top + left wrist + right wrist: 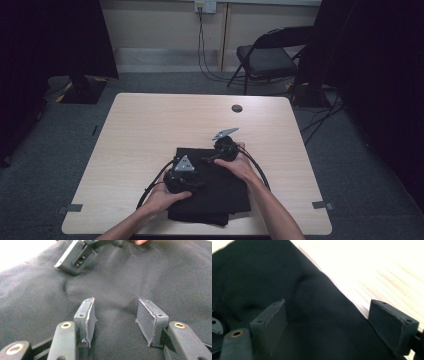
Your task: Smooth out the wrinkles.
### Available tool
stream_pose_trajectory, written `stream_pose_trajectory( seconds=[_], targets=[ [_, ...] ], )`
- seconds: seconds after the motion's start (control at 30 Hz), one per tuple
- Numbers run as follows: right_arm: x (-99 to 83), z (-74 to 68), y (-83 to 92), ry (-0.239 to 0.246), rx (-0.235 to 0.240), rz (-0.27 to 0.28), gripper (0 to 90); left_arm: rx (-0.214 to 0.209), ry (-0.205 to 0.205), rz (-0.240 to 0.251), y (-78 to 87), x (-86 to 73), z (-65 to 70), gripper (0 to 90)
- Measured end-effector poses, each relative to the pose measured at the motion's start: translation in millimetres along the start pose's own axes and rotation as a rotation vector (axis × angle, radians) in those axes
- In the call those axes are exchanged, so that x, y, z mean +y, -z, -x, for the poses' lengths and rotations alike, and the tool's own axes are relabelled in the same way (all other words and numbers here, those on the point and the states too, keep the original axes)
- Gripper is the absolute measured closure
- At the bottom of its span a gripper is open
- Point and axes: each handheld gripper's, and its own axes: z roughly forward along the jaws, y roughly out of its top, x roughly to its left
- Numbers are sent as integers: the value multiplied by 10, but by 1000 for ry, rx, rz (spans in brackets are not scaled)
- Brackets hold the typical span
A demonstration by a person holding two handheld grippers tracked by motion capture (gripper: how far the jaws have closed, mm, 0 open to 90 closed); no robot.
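On the pale worktop [145, 130], near the front edge, black folded cloth [220, 195]. Over it, left claw [115, 315] half open, right claw [332, 320] wide at the cloth's edge, both gripping nothing.

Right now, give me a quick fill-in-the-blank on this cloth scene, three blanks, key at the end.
1. Both claws work over a folded ____ cloth lying on the table.
2. In the left gripper view, the left claw has its jaws ____, with nothing clamped between the pads.
3. In the right gripper view, the right claw straddles the cloth's edge, one jaw over cloth and the other over the light ____ tabletop.

Missing words: black; open; wooden
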Motion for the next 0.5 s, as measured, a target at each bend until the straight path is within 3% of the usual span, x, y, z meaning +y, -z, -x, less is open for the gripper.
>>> stream_pose_trajectory(
  seconds=[0.1,0.2,0.37,0.5],
  targets=[
    [-20,-32,19,16,21,-3,187,-1,2,8,-2,-6,-1,488],
    [-56,-66,62,28,57,11,361,2,4,13,0,-17,2,488],
    [-97,-105,95,38,80,17,471,3,1,15,-2,-18,3,491],
    [-97,-109,100,38,137,8,601,8,-1,16,-10,-17,10,493]
  ],
)
